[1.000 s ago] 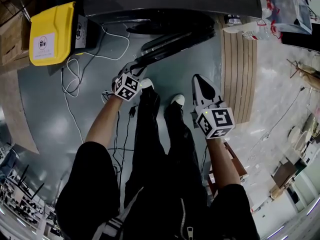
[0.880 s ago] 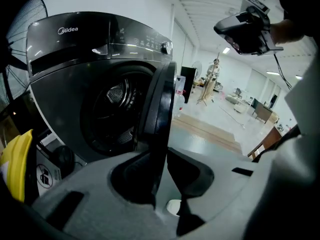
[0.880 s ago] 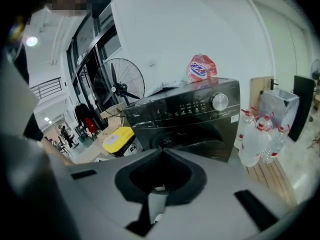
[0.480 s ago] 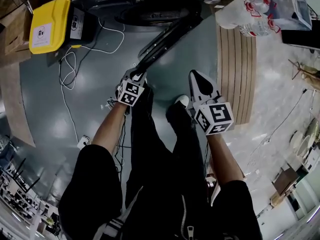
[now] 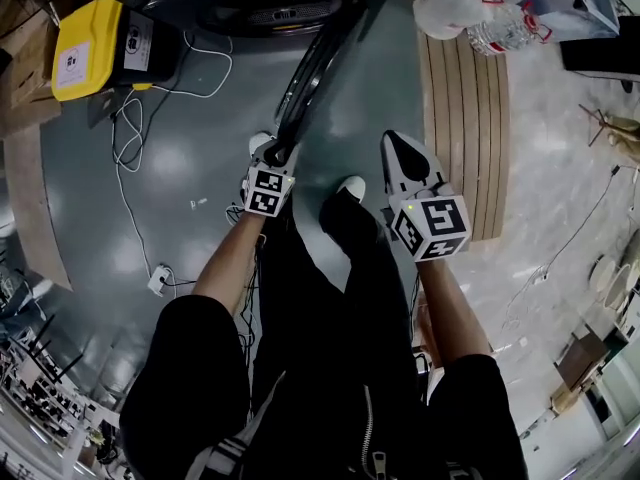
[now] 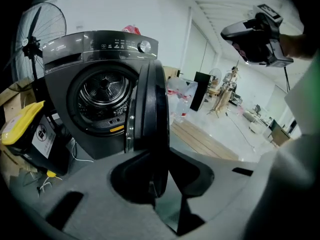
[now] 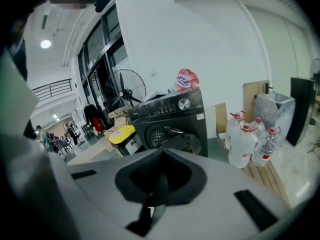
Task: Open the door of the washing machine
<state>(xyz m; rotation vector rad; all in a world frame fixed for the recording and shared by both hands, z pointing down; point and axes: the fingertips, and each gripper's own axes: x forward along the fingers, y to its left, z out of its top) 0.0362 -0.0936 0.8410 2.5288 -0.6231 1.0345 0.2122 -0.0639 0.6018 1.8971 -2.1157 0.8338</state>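
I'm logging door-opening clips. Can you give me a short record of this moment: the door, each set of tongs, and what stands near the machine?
Door: door of the washing machine swung wide open, drum exposed
Left tongs: left tongs closed on the door's outer edge, jaws just eased slightly wider
Right tongs: right tongs shut, empty, away from the door
Nearby: yellow-lidded bin; water bottles on wooden slats

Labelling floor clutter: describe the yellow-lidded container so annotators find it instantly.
Find the dark front-loading washing machine, door swung open. Facing it, a black container with a yellow lid sits on the floor beside its left side. Its yellow lid stands out from the brown cardboard alongside.
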